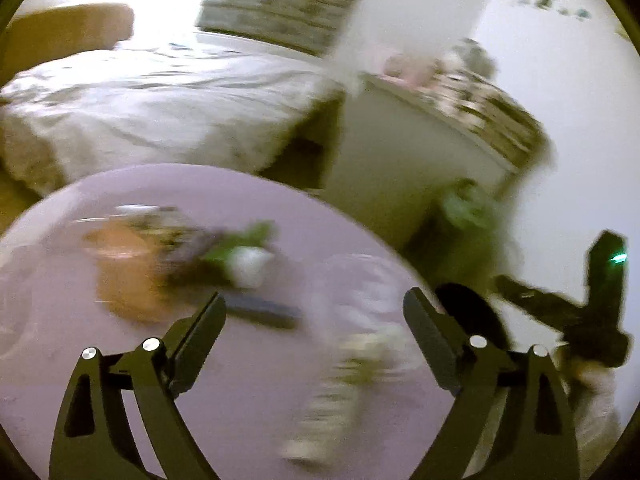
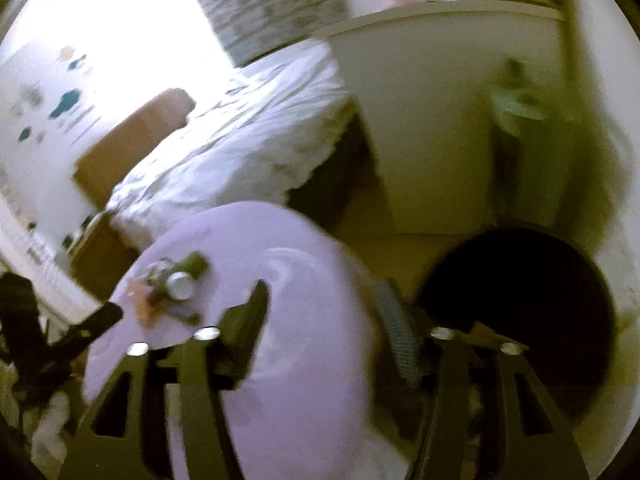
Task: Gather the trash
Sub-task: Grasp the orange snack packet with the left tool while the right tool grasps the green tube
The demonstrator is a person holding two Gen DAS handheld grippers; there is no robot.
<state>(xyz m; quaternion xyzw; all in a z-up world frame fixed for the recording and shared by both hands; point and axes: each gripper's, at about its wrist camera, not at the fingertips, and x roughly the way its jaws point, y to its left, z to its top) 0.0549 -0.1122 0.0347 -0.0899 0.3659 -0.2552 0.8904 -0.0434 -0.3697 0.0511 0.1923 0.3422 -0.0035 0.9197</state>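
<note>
While both frames are smeared with motion blur, the left gripper [image 1: 316,312] clearly hangs over the round lilac-topped table [image 1: 248,392] with its black jaws spread wide and nothing between them. Just past its fingers lies a pale crumpled scrap [image 1: 360,364], possibly paper or a wrapper, too blurred to tell. The right gripper [image 2: 328,312] hovers at the table's right edge, jaws likewise apart and empty, one finger over the tabletop and the other over the floor. Beside it, on the floor, gapes a round black bin [image 2: 516,304]. Farther across the table sits the trash: a huddle of orange, green and dark scraps [image 1: 168,264] with a small white cup-like thing [image 2: 181,285] among them, and a flat dark blue strip [image 1: 264,312] just in front. Beyond the table stands a bed with rumpled white bedding [image 1: 152,108], then a white cabinet [image 1: 404,160] against the wall.
</note>
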